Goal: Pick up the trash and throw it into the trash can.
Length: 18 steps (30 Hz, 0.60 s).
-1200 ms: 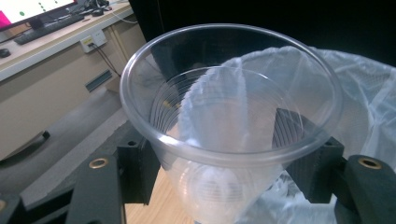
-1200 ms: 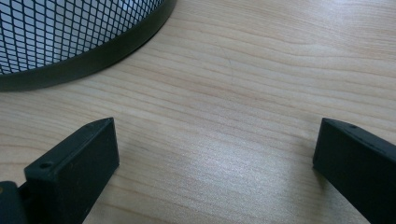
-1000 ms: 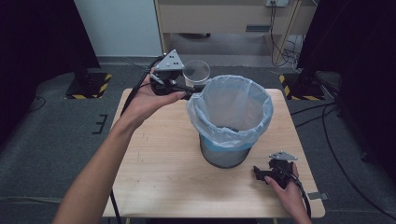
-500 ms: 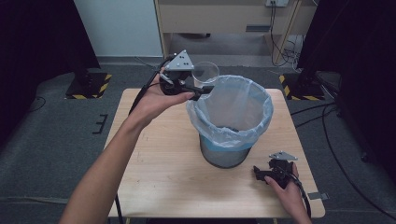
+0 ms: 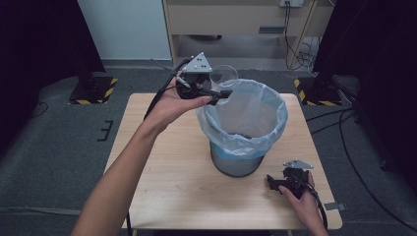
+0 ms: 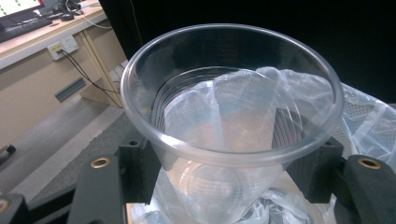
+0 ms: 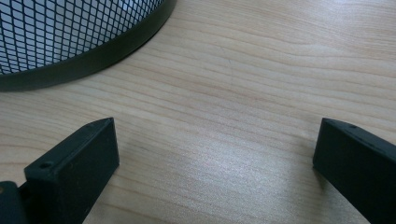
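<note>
Wooden table (image 5: 172, 187), bin (image 5: 243, 147), gripped cup (image 6: 224, 116)

The left forearm (image 5: 125, 167) reaches up and across from the bottom edge of the high view, its hand (image 5: 169, 105) raised above the table and wrapped around the left gripper (image 5: 223, 93), which points level toward the right. Its jaws are clamped on both sides of a clear plastic cup (image 6: 229, 126). The right hand (image 5: 302, 201) rests low at the near right corner, and the right gripper (image 5: 272, 182) points left with its jaws spread wide, nothing between them.
</note>
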Each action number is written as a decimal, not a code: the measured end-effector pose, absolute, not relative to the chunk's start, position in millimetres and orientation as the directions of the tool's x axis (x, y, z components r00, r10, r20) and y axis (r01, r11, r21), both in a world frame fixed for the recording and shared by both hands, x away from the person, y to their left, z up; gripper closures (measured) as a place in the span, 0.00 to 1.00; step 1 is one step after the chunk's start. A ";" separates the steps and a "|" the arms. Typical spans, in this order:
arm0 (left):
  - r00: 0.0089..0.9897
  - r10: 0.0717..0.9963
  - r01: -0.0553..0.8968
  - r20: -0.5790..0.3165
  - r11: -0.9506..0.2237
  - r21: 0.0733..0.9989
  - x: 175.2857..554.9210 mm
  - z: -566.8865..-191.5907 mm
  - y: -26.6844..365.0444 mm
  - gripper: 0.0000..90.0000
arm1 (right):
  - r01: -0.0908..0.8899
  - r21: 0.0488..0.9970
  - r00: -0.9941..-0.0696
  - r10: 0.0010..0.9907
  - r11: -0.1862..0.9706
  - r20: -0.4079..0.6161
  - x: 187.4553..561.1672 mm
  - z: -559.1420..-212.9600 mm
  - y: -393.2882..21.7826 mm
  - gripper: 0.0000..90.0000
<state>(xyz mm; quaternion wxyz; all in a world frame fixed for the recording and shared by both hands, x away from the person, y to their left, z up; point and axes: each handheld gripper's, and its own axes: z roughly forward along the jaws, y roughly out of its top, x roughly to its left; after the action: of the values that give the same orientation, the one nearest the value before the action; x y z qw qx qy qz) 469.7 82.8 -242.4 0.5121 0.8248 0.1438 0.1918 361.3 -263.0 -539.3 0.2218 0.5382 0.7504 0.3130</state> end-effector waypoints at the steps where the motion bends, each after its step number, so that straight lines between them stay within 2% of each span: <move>1: 0.886 0.432 0.040 0.170 -0.435 0.899 469.7 -242.8 81.7 0.39 | 0.668 0.709 -0.324 0.946 0.226 0.003 361.3 -539.4 -263.1 0.00; 18: 0.894 0.419 0.063 0.157 -0.464 0.884 474.8 -255.2 64.3 0.39 | 0.669 0.709 -0.323 0.946 0.225 0.005 361.1 -539.3 -263.0 0.00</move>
<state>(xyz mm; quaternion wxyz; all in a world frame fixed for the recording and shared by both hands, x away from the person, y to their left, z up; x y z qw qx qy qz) 474.8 64.3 -255.2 0.4973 0.8365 0.1440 0.1794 361.1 -263.0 -539.3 0.2211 0.5380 0.7506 0.3135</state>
